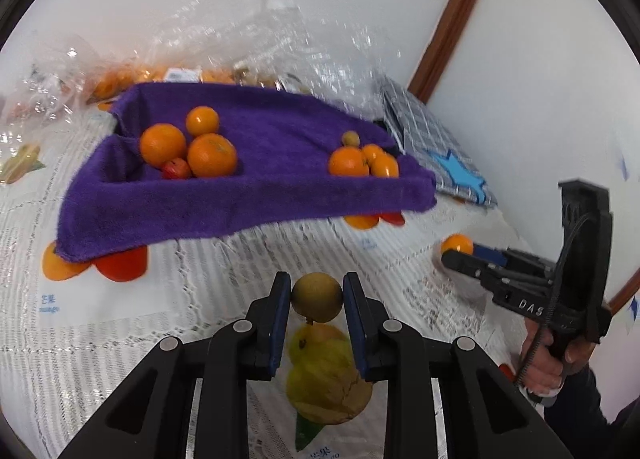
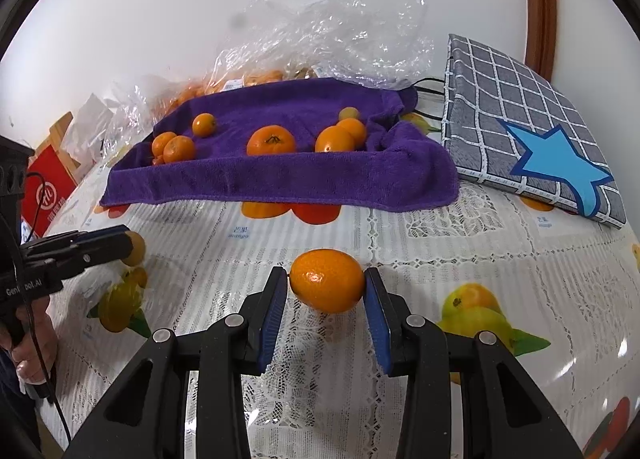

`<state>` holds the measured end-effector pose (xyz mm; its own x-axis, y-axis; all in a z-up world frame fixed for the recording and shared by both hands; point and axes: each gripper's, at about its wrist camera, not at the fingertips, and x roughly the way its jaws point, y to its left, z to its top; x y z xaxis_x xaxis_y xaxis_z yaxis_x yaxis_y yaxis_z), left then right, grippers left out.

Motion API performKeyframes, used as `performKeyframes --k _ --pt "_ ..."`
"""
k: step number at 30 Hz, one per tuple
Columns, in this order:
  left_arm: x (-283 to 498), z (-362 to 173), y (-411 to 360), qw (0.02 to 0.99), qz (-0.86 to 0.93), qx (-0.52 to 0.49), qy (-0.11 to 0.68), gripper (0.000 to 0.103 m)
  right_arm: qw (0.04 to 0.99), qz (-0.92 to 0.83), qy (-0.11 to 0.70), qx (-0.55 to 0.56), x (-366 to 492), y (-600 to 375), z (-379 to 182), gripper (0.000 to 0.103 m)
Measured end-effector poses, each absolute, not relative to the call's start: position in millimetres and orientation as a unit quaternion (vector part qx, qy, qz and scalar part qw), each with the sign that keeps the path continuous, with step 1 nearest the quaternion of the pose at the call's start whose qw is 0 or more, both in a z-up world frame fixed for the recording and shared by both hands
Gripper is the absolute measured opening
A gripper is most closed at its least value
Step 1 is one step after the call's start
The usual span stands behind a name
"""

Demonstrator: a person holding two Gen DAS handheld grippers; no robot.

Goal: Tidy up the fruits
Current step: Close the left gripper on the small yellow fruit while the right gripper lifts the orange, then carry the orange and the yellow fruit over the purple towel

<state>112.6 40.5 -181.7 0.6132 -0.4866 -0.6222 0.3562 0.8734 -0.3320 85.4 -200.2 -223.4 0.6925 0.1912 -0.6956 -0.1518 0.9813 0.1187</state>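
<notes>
I have the left gripper (image 1: 317, 295) clenched on a small brown-green fruit (image 1: 317, 297), its jaws pressing the fruit's two sides just above the desk (image 1: 224, 271), and the right gripper (image 2: 326, 287) clamped on a small orange (image 2: 327, 280), also held low over the lace-patterned cloth. The purple towel (image 2: 280, 175) lies farther back, well apart from both, with oranges already grouped at its left and right ends and one pale fruit (image 2: 349, 113) at the right rear. My worry is the grip on both: each fruit is round and smooth and is caught only near the jaw tips, so a quick swing toward the towel could let it squirt forward and roll off across the desk. The brown fruit is small enough that squeezing harder may bruise it. The towel's raised front fold is another risk; coming in too low, I could snag it and scatter the sorted piles, or drop each fruit into the wrong group.
</notes>
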Motion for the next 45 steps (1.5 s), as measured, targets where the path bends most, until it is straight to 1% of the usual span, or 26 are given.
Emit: performKeyframes --k 4,8,12,20,27,30,32,36,40,45 --pt "113 -178 53 0.900 -0.219 -0.112 0.360 0.026 0.916 0.104 0.383 0.051 87 -203 -219 0.039" --pt "117 -167 75 0.904 -0.194 -0.159 0.346 0.026 0.921 0.107 0.371 0.041 91 -199 -202 0.039" --pt "129 -141 86 0.917 -0.164 -0.146 0.333 0.026 0.929 0.113 0.353 0.021 102 -194 -179 0.039" --pt "184 -92 105 0.928 -0.111 -0.146 0.325 0.026 0.940 0.109 0.323 0.014 154 -193 -136 0.039" --pt "233 -83 104 0.927 -0.084 -0.146 0.336 0.026 0.945 0.114 0.306 0.007 207 -187 -114 0.039" --pt "257 -89 99 0.926 -0.061 -0.131 0.349 0.026 0.943 0.118 0.311 0.009 226 -183 -119 0.039" --pt "274 -98 96 0.921 -0.049 -0.127 0.364 0.026 0.938 0.125 0.324 0.015 239 -179 -131 0.039" --pt "301 -114 100 0.909 -0.042 -0.151 0.386 0.026 0.929 0.133 0.346 0.013 257 -168 -155 0.039" --pt "327 -128 96 0.900 -0.016 -0.133 0.415 0.026 0.918 0.140 0.370 0.004 268 -160 -177 0.039" --pt "339 -148 97 0.889 -0.030 -0.156 0.430 0.026 0.915 0.141 0.379 0.002 271 -156 -191 0.039"
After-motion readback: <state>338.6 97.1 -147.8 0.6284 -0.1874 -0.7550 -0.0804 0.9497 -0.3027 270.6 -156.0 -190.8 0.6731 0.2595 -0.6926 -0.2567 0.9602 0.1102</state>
